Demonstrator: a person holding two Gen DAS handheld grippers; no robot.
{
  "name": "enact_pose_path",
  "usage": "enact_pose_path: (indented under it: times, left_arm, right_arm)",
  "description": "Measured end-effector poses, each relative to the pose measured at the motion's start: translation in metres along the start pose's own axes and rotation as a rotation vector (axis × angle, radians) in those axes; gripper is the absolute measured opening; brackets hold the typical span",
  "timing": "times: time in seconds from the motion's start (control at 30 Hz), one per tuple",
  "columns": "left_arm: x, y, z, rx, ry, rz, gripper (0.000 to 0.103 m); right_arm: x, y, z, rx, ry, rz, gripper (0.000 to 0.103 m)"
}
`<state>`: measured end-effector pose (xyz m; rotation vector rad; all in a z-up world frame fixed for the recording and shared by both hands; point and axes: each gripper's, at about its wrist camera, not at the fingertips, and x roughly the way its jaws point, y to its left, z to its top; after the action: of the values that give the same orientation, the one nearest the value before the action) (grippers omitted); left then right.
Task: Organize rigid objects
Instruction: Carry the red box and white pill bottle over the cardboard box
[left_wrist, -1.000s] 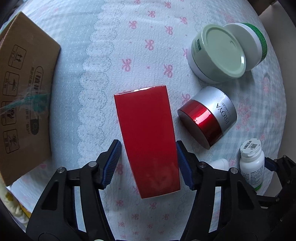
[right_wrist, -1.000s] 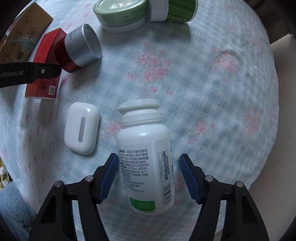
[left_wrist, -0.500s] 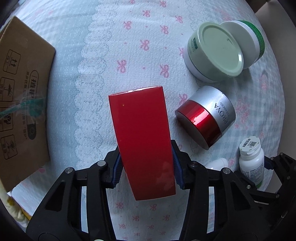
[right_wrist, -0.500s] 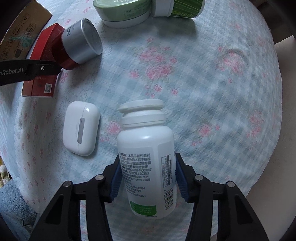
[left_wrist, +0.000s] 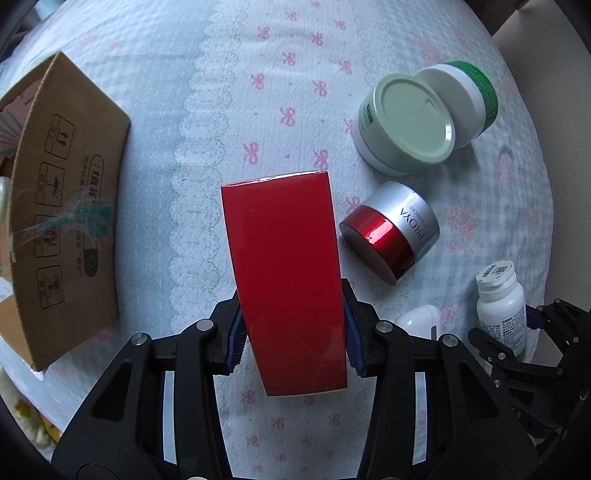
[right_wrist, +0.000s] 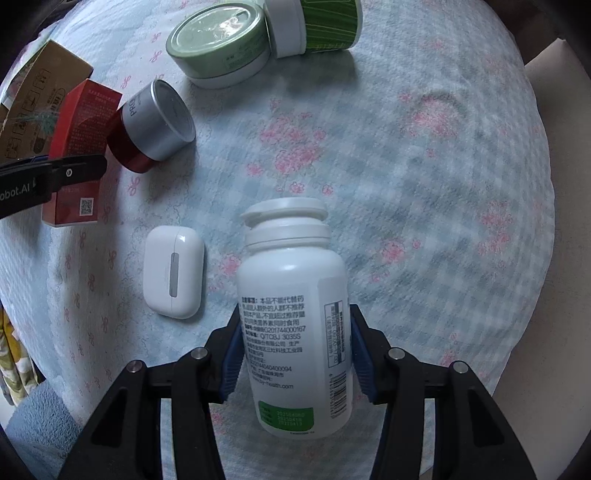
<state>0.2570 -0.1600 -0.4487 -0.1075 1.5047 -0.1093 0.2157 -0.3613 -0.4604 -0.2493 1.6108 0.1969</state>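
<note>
My left gripper (left_wrist: 291, 328) is shut on a glossy red box (left_wrist: 284, 273), held just above the tablecloth. The box also shows in the right wrist view (right_wrist: 79, 147). My right gripper (right_wrist: 297, 350) is shut on a white pill bottle (right_wrist: 295, 314) with a green-marked label, lifted off the cloth. The bottle and right gripper show at the right edge of the left wrist view (left_wrist: 500, 306).
A brown cardboard box (left_wrist: 62, 218) stands at the left. A red-and-silver jar (left_wrist: 391, 232) lies on its side beside the red box. A pale green tin (left_wrist: 406, 122) and a green-and-white jar (left_wrist: 465, 99) lie further back. A white earbud case (right_wrist: 173, 271) lies left of the bottle.
Both grippers closed from open onto their objects. The left lifted the red box and the right lifted the pill bottle slightly off the cloth.
</note>
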Motion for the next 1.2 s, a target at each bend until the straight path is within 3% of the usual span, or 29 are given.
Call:
enact_pose_path:
  times: [0.23,0.47,0.6,0.93,1.2]
  left_arm:
    - [-0.049,0.007,-0.006,0.027,-0.075,-0.036,0.040]
    - [-0.118,0.015,-0.006,0.114,-0.166,-0.070,0.040]
    - [-0.165,0.023,-0.005,0.187,-0.217,-0.085,0.040]
    - [-0.277,0.121,-0.015,0.261,-0.313,-0.108,0.040]
    - [-0.311,0.222,-0.010,0.238,-0.330,-0.060,0.040]
  right_arm:
    - [-0.036,-0.005,-0.001,0.074,-0.042,0.023,0.047]
    - [-0.109,0.002,-0.002,0.159,-0.121,0.039,0.047]
    - [-0.150,0.022,-0.015,0.241,-0.171,0.096,0.047]
    - [-0.258,0.136,0.019,0.313,-0.314,0.193,0.047]
    - [-0.279,0.233,0.073,0.286,-0.364,0.303,0.047]
